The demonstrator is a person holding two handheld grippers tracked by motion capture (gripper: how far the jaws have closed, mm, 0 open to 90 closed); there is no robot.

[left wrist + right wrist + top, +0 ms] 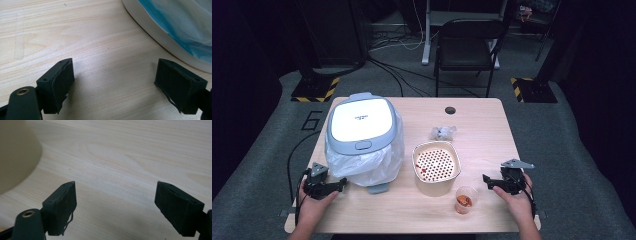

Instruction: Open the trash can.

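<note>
A small waste bin (362,137) with a grey-blue lid and a white bag liner stands on the left of the wooden table (482,125). At mid-table sits a beige square bowl (436,164) with a perforated insert and a few red bits. In front of it is a clear cup (464,199) holding red-orange scraps. My left gripper (339,185) rests on the table beside the bin's front left, open and empty. My right gripper (488,181) lies right of the cup, also open and empty. In the left gripper view the jaws (115,72) stand wide apart over bare wood, with the bin (175,27) at upper right. In the right gripper view the gripper (116,192) faces the blurred bowl (15,152).
A crumpled clear wrapper (443,132) lies behind the bowl. A round cable hole (450,110) is near the table's far edge. A black chair (467,47) and floor cables lie beyond the table. Bare wood spans the right side and the front edge.
</note>
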